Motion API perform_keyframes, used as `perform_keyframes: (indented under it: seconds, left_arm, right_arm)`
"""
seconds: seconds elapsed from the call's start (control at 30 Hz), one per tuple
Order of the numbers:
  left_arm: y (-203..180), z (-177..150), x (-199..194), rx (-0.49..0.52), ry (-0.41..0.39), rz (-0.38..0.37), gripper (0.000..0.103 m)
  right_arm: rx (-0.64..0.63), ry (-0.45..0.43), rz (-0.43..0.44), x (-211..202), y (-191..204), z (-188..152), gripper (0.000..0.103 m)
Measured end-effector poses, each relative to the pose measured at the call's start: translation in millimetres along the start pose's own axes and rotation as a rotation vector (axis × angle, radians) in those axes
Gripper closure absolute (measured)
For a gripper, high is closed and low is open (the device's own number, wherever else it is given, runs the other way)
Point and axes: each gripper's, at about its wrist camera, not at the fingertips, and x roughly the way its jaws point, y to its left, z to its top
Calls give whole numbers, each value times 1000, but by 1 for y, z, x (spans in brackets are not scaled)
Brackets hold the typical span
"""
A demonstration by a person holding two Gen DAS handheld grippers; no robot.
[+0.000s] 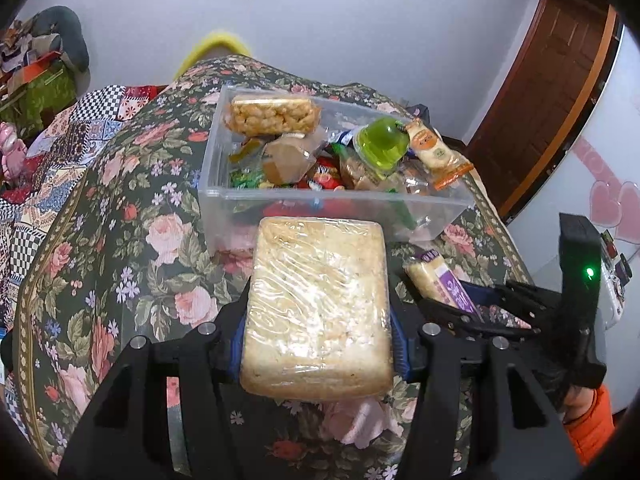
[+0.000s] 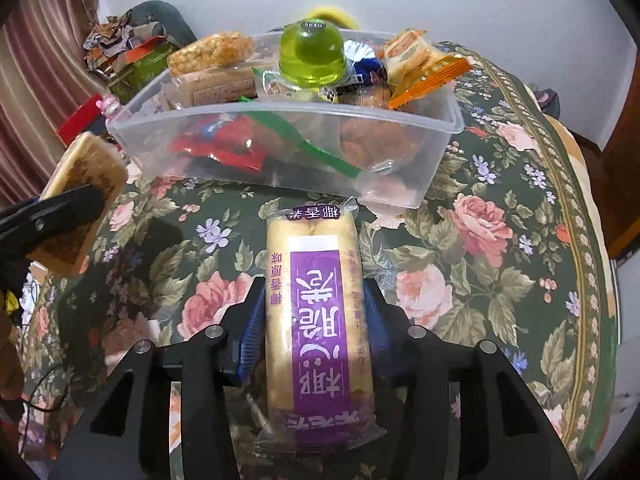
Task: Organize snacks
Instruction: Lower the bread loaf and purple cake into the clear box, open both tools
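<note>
Item 1, nearest: rice cake, a pale slab in clear film, clamped between the blue pads of the left gripper; jaws clenched on its two long edges, slab held level above the cloth, its far end just short of the bin. Seen edge-on in the right view. Likely light, stiff but crumbly; film looks slick, so a firm hold across the edges near the middle suits it, with no hard squeeze. Item 2: purple bar, a long sealed packet with a purple label, held lengthwise in the right gripper; jaws closed on its long sides, far end pointing at the bin, packet above the cloth. Probably light and brittle inside a slippery, slightly puffed wrapper; best gripped on the firm body, not the crimped ends. Item 3, beyond both: bin, clear plastic, open, standing on the floral cloth, already heaped. Contents showing: puffed bar at the far left, green jelly cup on top, orange packet overhanging the right rim, red wrappers and a green stick low down. Room for both held items looks scarce; flat placement on the heap seems the likely fit. Item 4, farthest: white wall, brown door.
</note>
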Motion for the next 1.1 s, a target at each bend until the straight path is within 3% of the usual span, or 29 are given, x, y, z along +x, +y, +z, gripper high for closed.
perform_keyframes:
  seconds: [0.27, 0.63, 1.1]
  left_arm:
    - [-9, 30, -7, 17, -52, -3, 48]
    - [-26, 83, 8, 71, -91, 11, 48]
    - [-21, 107, 63, 46, -43, 14, 48]
  right_arm:
    - [-13, -113, 17, -44, 3, 14, 60]
    - [21, -242, -12, -64, -9, 71, 60]
    - [44, -207, -42, -16, -17, 116, 59]
